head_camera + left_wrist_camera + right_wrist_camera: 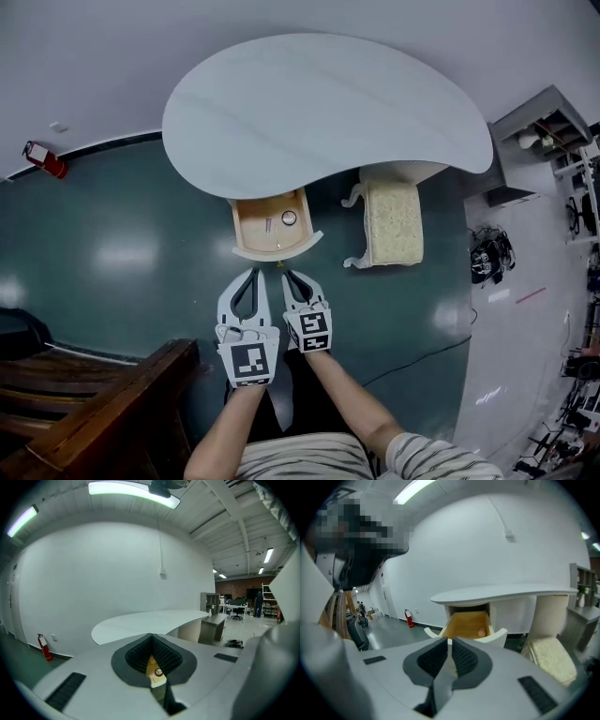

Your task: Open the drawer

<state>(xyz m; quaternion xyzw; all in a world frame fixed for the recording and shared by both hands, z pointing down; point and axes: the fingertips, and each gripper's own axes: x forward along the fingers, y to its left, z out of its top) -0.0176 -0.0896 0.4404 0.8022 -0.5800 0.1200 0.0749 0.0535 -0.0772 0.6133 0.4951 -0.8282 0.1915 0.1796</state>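
Under the white curved table top (319, 103) the wooden drawer (272, 223) stands pulled out, its white curved front towards me. A small round object (289, 217) and a thin item lie inside. Both grippers hover side by side just in front of the drawer front, apart from it. My left gripper (251, 277) has its jaws together with nothing between them; in the left gripper view (151, 637) a sliver of the drawer shows below the pads. My right gripper (292, 279) is likewise shut and empty, and points at the open drawer (468, 624) from a little above.
A cream padded stool (392, 223) stands right of the drawer under the table. A dark wooden structure (84, 394) fills the lower left. A red fire extinguisher (45, 159) sits by the wall at left. Grey shelving (544, 131) and cables lie at the right.
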